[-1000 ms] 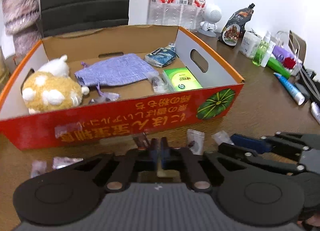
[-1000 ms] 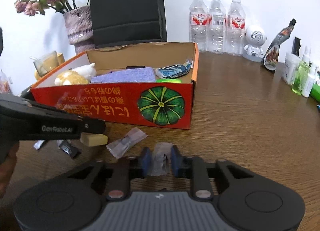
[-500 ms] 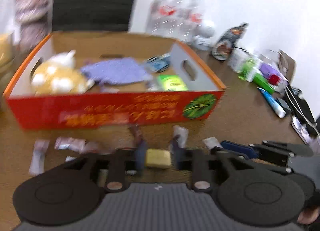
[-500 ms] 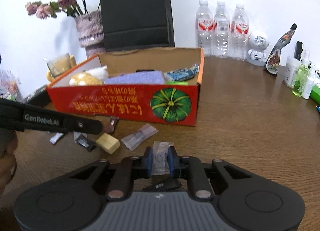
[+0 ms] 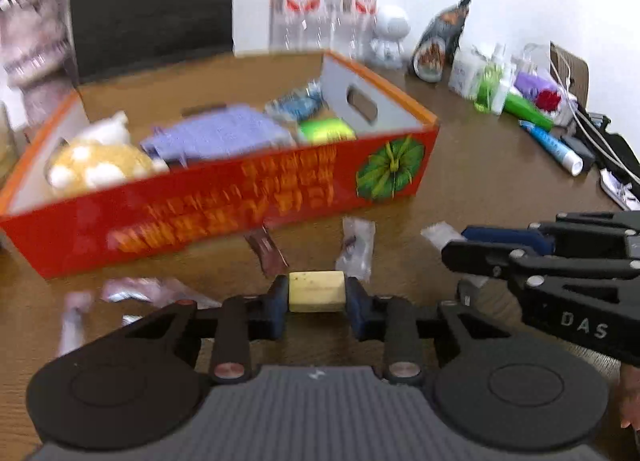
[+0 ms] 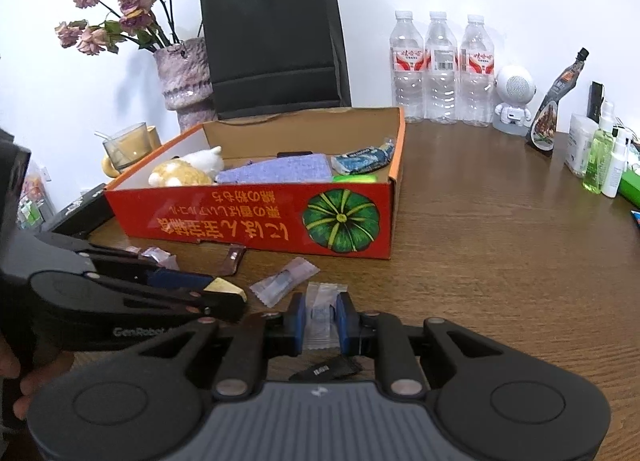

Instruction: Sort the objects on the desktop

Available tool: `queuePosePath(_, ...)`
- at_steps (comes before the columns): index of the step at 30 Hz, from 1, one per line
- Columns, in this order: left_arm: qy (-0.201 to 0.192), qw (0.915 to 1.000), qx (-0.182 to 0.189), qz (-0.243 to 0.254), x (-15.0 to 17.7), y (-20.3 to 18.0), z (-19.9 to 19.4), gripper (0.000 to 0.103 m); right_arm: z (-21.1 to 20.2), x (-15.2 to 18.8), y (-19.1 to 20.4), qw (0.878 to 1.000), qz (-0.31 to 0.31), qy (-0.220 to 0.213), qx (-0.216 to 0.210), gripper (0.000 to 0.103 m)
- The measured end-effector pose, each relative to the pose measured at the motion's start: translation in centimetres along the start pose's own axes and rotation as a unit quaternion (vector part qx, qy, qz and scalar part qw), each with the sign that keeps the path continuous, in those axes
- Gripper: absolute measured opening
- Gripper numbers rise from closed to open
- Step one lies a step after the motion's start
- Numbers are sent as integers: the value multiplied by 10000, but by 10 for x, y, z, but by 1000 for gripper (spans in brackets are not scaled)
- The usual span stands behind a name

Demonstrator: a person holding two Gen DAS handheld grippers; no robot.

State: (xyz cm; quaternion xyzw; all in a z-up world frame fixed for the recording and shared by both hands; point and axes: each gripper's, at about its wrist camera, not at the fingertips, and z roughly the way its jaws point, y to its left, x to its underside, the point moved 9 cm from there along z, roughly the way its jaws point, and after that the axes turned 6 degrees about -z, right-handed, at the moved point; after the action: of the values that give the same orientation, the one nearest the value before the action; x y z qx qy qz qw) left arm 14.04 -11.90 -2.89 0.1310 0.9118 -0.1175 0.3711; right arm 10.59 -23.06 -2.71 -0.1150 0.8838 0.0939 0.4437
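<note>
My left gripper [image 5: 317,295] has a pale yellow block [image 5: 316,288] between its blue pads, which touch both sides of it; the jaws are closing. It sits low over the wooden table, in front of the red cardboard box [image 6: 256,223] with the pumpkin picture. My right gripper [image 6: 322,319] is shut on a small clear packet [image 6: 320,307], held just above the table. In the right wrist view the left gripper [image 6: 230,295] lies to the left with the yellow block [image 6: 224,286] at its tip. The box holds a plush toy [image 6: 180,173], a purple pouch [image 6: 276,171] and small packs.
Loose wrappers lie before the box: a clear packet [image 6: 284,281], a brown sachet [image 6: 232,259], pink wrappers [image 6: 160,255]. Behind stand three water bottles [image 6: 440,65], a black paper bag [image 6: 272,41], a flower vase [image 6: 188,77] and a cup [image 6: 124,149]. Toiletries [image 6: 600,157] crowd the right edge.
The left gripper, shut and empty a second ago, opened around the yellow block and has closed onto it. The right gripper kept its grip on the clear packet and rose slightly.
</note>
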Motion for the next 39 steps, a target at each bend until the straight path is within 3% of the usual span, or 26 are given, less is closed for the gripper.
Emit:
queuePosePath(7,-872,9959,172,-175,-66,11,-59,31,-30,-52,13,9983,-199,-489,-231,15)
queuePosePath(10,-629,9966,215,-493,-102,33,-37,31,-15,-92,5,9980,-289,-473,-291,15)
queuePosePath(13,-202,9957,194,-881,-125,57,3,31,33,-124,-5,9995,-103,-24,-304,15)
queuePosePath(17,218,9931,-200,-1133,-134,83,44,31,97,-143,-14,9963,420,598,-442,16)
queuePosePath(18,287,9923,-200,-1185,-134,88,49,37,109,-144,-15,9945,612,664,-524,20)
queuePosePath(19,356,9915,-193,-1239,-133,92,53,51,120,-145,-16,9922,805,736,-603,20)
queuePosePath(21,285,9912,-233,-1273,-132,101,47,65,138,-139,-18,9852,1106,1112,-696,49)
queuePosePath(23,186,9917,-288,-1240,-132,109,38,67,141,-133,-18,9838,1075,1303,-593,54)
queuePosePath(26,124,9908,-534,-1236,-131,120,23,76,132,-127,-15,9859,855,1369,-447,67)
queuePosePath(31,115,9895,-847,-1162,-121,120,-11,87,94,-130,-10,9919,423,1199,15,70)
queuePosePath(32,24,9902,-863,-1097,-115,116,-24,87,79,-130,-7,9939,342,1048,94,74)
queuePosePath(34,-252,9906,-879,-1013,-98,107,-54,100,45,-128,-1,9972,241,657,249,84)
queuePosePath(36,-576,9896,-861,-999,-74,98,-82,103,11,-118,6,9987,230,216,403,93)
queuePosePath(39,-911,9866,-833,-1065,-26,86,-110,103,-33,-79,24,9990,241,-233,298,98)
